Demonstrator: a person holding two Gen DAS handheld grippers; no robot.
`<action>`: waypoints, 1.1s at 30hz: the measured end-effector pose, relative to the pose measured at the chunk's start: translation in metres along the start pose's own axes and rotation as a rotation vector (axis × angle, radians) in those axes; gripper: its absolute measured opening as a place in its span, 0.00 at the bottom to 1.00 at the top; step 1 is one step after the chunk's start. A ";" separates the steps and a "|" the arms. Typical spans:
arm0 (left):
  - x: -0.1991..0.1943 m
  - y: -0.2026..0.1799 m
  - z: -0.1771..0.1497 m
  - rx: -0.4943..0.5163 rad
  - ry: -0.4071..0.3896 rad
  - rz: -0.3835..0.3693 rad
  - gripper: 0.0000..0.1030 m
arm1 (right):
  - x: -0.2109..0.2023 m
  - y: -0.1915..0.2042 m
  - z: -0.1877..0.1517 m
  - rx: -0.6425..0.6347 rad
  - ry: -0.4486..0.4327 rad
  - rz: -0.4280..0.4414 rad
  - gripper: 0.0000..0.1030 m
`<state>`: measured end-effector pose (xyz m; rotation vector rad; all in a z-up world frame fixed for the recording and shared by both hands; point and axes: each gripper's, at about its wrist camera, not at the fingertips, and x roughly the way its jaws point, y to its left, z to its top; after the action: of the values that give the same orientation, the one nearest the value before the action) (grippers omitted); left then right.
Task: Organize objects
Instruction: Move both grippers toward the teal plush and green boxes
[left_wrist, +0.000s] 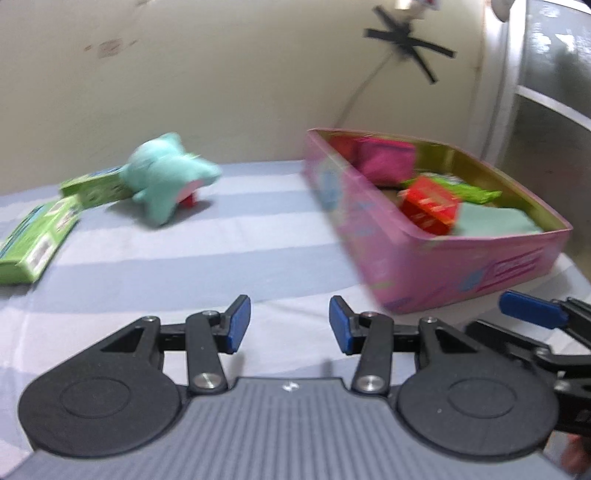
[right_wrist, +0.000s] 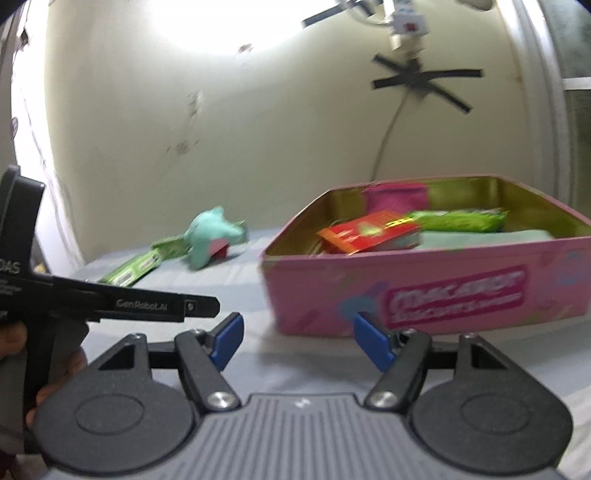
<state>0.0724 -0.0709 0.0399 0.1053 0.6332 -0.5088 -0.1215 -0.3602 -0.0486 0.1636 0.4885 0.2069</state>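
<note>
Teal plush toy (left_wrist: 168, 177) lies far-left of the empty, spread left gripper (left_wrist: 290, 325), long axis roughly left-right; the left hand is nearer. Right gripper (right_wrist: 297, 341), spread and empty, faces the pink tin (left_wrist: 424, 266). Outside the tin: one plush, two green boxes (left_wrist: 37, 240). Inside, blurred: probably five items.

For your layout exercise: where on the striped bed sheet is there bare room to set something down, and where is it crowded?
Bare: the wide strip of striped sheet between the teal plush toy and the pink tin. Crowded: the far left corner, where two green boxes touch the plush, and inside the tin, nearly filled with packets.
</note>
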 end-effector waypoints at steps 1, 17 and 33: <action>0.000 0.011 -0.003 -0.005 0.005 0.021 0.48 | 0.004 0.006 -0.001 -0.008 0.014 0.016 0.66; -0.044 0.230 -0.021 -0.490 -0.126 0.335 0.53 | 0.136 0.138 0.036 -0.098 0.217 0.348 0.69; -0.045 0.238 -0.034 -0.624 -0.158 0.145 0.53 | 0.363 0.219 0.121 -0.090 0.409 0.406 0.58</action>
<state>0.1378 0.1640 0.0252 -0.4716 0.5989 -0.1605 0.2150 -0.0758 -0.0604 0.1314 0.8492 0.6671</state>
